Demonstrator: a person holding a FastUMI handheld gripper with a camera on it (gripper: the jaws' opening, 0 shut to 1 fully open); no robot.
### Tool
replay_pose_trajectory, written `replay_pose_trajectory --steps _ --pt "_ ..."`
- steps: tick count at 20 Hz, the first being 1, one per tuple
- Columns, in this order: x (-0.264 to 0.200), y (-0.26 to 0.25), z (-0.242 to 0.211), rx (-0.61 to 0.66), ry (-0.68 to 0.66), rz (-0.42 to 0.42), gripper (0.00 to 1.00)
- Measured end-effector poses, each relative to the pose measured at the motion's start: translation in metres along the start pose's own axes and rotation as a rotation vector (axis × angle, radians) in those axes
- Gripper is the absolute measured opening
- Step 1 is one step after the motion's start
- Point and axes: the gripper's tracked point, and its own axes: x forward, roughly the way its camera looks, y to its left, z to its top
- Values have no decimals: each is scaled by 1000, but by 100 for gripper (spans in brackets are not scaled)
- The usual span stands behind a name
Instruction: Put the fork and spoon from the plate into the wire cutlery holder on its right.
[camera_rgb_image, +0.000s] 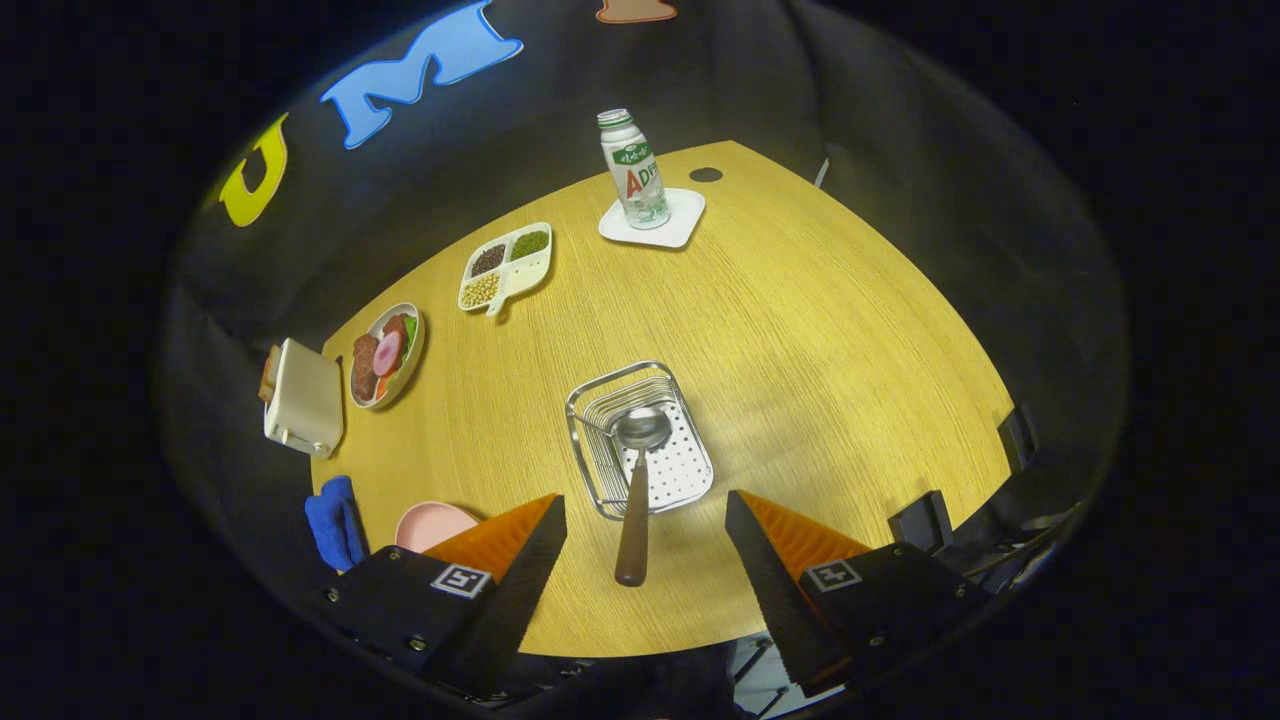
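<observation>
- Warm wooden counter (800, 330) under the lamp, dark cloth wall behind, and the action sits right in the middle of it.
- Spoon (637, 470) is in! Its bowl rests inside the wire cutlery holder (640, 440), and the brown handle leans out over the near rim, pointing back between the fingers.
- Tongs (646, 540) hang spread wide, gripping nothing, one finger either side of that handle and touching neither it nor the holder.
- Pink plate (430, 522) peeks out just beyond the left finger, mostly hidden, beside a blue cloth (335, 520). Whether the fork lies on it, I cannot tell.
- So by my reckoning: spoon delivered, fork not confirmed, half the job looks done.
- Farther out: a toaster (300, 398), a dish of food (385, 355), a divided tray of beans (505, 265), and a bottle (633, 170) standing on a white coaster (678, 225).
</observation>
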Motion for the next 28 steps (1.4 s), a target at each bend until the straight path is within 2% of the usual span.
replay_pose_trajectory --steps 8,14,19,24,28 --pt "-21 6 26 -38 -114 -6 98" --pt "-72 28 74 -133 -404 -13 98" --pt "-126 60 96 -250 -650 -18 98" --pt "-166 102 96 -309 -806 35 98" --pt "-169 143 82 -347 -818 105 98"
